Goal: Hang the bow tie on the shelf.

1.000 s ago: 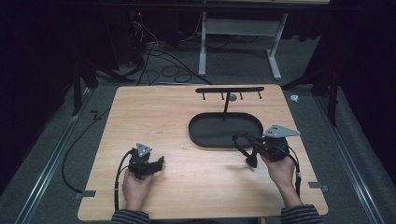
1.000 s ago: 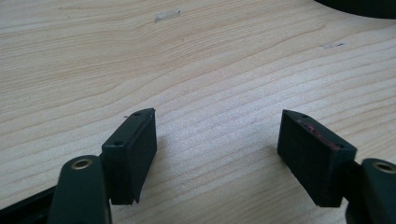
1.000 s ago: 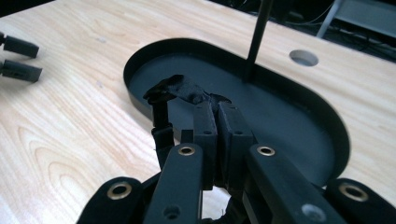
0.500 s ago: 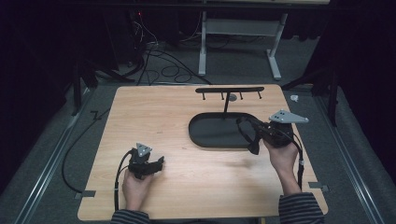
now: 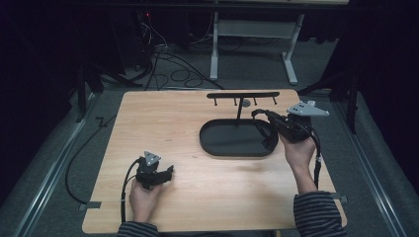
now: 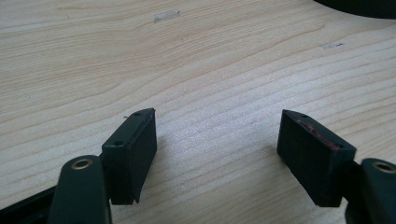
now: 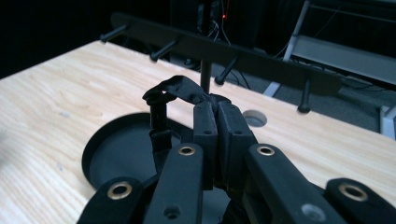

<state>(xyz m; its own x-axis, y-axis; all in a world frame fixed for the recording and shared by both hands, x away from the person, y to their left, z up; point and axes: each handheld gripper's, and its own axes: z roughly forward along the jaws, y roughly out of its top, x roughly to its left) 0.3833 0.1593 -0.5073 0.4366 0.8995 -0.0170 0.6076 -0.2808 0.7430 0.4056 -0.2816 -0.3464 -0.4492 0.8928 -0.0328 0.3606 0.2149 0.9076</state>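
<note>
A wooden table (image 5: pixel 197 123) holds a black oval tray (image 5: pixel 217 143) with an upright rack of pegs (image 5: pixel 242 95) behind it. The right gripper (image 7: pixel 217 109), raised over the tray's right end, pinches a black strap (image 7: pixel 175 88) between closed jaws; the strap loops leftward and hangs down. The left gripper (image 6: pixel 217 135) rests low near the front-left, jaws wide apart, empty.

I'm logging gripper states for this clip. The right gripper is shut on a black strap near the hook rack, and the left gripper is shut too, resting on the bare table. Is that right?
Not quite: the left gripper is open. The left gripper view shows its jaws standing wide apart with bare wood of the table between them. The rest holds: the right gripper is shut on the black strap near the hook rack.
</note>
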